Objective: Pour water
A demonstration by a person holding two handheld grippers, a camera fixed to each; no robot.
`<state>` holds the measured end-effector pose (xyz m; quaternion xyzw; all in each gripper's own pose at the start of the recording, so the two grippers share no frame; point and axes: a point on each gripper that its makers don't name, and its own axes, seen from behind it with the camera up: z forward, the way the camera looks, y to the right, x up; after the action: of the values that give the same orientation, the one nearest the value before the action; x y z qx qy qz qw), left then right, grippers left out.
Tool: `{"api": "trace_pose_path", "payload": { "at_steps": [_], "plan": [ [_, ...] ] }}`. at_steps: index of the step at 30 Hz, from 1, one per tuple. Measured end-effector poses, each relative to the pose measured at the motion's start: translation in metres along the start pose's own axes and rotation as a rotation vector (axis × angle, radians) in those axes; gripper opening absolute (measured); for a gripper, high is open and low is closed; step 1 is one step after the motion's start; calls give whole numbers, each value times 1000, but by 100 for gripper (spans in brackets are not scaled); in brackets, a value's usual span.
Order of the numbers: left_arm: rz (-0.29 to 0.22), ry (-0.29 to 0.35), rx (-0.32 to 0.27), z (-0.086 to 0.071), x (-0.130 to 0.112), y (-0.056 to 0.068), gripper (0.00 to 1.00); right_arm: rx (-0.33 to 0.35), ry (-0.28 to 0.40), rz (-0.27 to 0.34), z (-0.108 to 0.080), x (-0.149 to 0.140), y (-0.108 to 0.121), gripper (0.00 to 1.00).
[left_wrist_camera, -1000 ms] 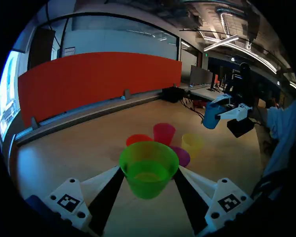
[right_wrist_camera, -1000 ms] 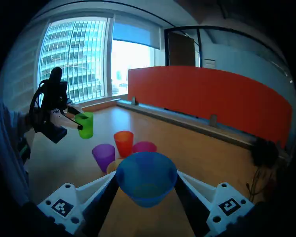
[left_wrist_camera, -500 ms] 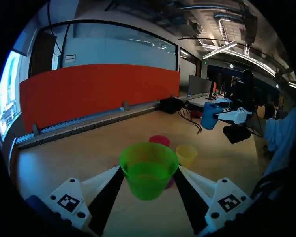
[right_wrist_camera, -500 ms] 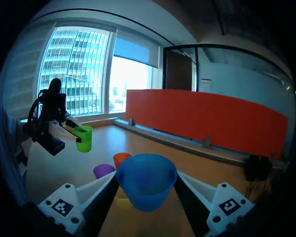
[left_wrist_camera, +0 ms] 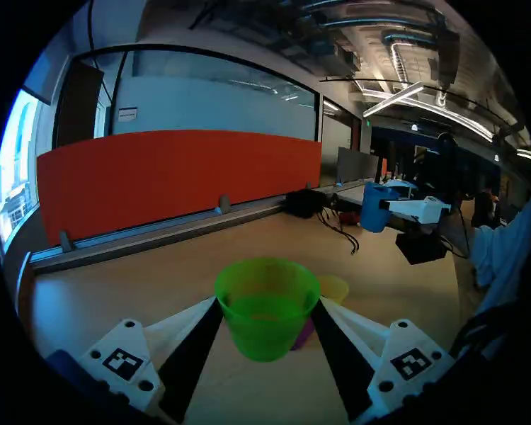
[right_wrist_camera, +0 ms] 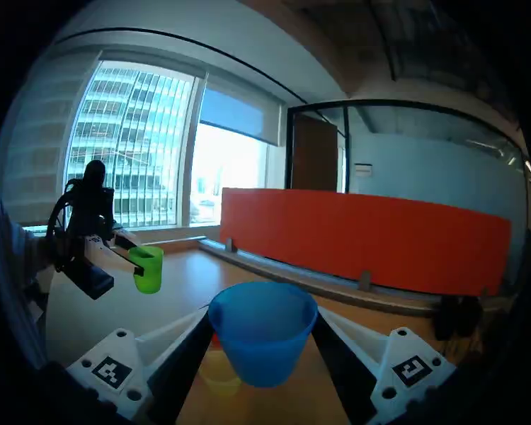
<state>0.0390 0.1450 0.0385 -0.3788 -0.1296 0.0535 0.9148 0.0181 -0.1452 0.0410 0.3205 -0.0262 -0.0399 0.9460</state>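
Left gripper view, lower centre: the left gripper's [left_wrist_camera: 265, 306] jaws clamp the green cup [left_wrist_camera: 267, 333]. In the right gripper view, the right gripper [right_wrist_camera: 263, 319] likewise pinches the blue cup [right_wrist_camera: 263, 350]. Both look like light, thin, squashable plastic, so hold mid-wall, gently.

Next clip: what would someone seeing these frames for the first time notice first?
Two bright cups stand out. A green cup is clamped in the left hand-held gripper, low in the centre of the left gripper view. A blue cup sits the same way in the right hand-held gripper in the right gripper view. Behind them a long orange-red partition runs along the far side of the wooden table.
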Motion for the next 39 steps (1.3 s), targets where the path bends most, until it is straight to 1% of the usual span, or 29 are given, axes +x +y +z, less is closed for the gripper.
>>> {"api": "trace_pose_path", "payload": {
  "at_steps": [9, 17, 30, 35, 39],
  "plan": [
    [4, 27, 1, -3, 12, 2, 85, -8, 10, -9, -2, 8, 2, 93],
    [44, 77, 7, -3, 29, 5, 85, 5, 3, -8, -3, 9, -2, 93],
    [135, 138, 19, -5, 69, 20, 85, 53, -2, 31, -3, 12, -19, 92],
    [186, 162, 33, -7, 87, 26, 85, 79, -10, 32, 0, 12, -29, 92],
    [233, 182, 45, -10, 102, 30, 85, 109, -11, 27, 3, 14, -43, 92]
  ]
}}
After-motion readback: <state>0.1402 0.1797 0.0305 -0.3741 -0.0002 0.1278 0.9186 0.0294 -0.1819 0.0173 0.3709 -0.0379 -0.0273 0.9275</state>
